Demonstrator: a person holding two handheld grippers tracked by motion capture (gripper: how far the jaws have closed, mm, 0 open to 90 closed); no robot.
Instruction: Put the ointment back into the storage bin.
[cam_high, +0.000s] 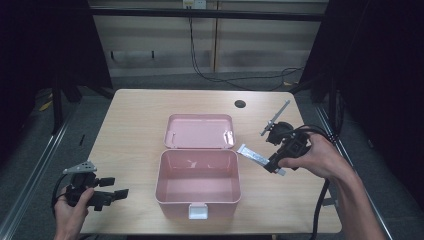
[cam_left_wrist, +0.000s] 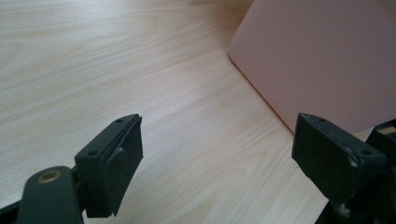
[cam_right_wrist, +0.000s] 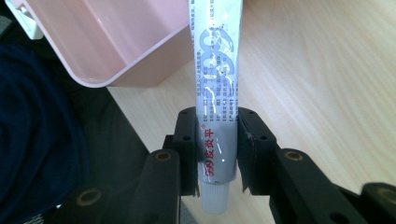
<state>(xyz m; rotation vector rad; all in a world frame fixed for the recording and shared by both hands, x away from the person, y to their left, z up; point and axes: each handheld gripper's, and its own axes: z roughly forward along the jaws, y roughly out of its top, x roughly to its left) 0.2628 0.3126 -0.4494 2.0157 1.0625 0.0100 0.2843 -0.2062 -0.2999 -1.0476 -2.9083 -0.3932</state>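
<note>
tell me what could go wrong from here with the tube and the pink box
1. The right gripper clamps the tube near its cap end only, so the long free end may sag or swing and catch the pink box rim instead of dropping inside.
2. The left gripper is open and apart from the box, so a knock could slide the box across the table.

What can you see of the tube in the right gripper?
The tube is a slim silver-grey squeeze tube, soft foil or plastic by its look, with fine print, a blue pattern, red characters near its white cap, and a flat crimped far end. The right gripper clamps it near the cap, jaws on both sides. It is held beside the open pink box, its far end toward the box; contact with the table is unclear.
</note>
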